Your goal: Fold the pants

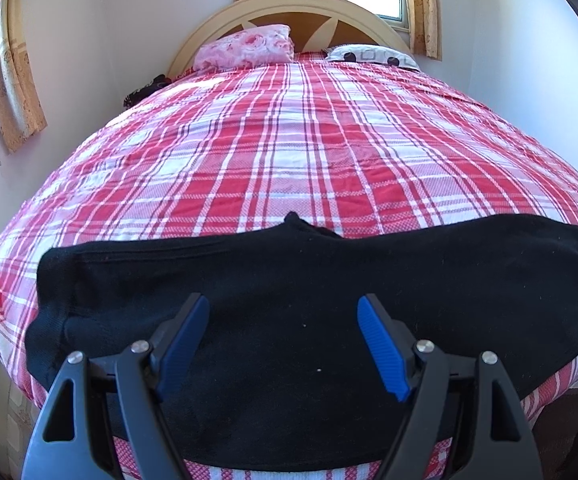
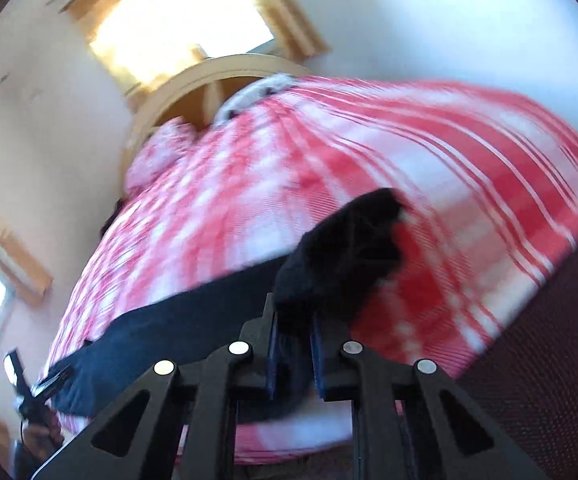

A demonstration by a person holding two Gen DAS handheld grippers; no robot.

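Note:
Black pants (image 1: 289,300) lie flat across the near end of the red plaid bed (image 1: 289,140). My left gripper (image 1: 283,344) is open just above the pants, its blue pads (image 1: 381,350) spread wide, holding nothing. In the blurred, tilted right wrist view my right gripper (image 2: 293,344) is shut on a bunched end of the pants (image 2: 345,248) and lifts it off the bed (image 2: 429,200); the rest of the pants (image 2: 169,332) trails left toward the other gripper (image 2: 29,388).
A pink floral pillow (image 1: 249,46) and a white patterned pillow (image 1: 373,55) lie by the curved headboard (image 1: 289,4). Curtained windows (image 1: 9,72) are on the walls. The bed's near edge drops off just below the pants.

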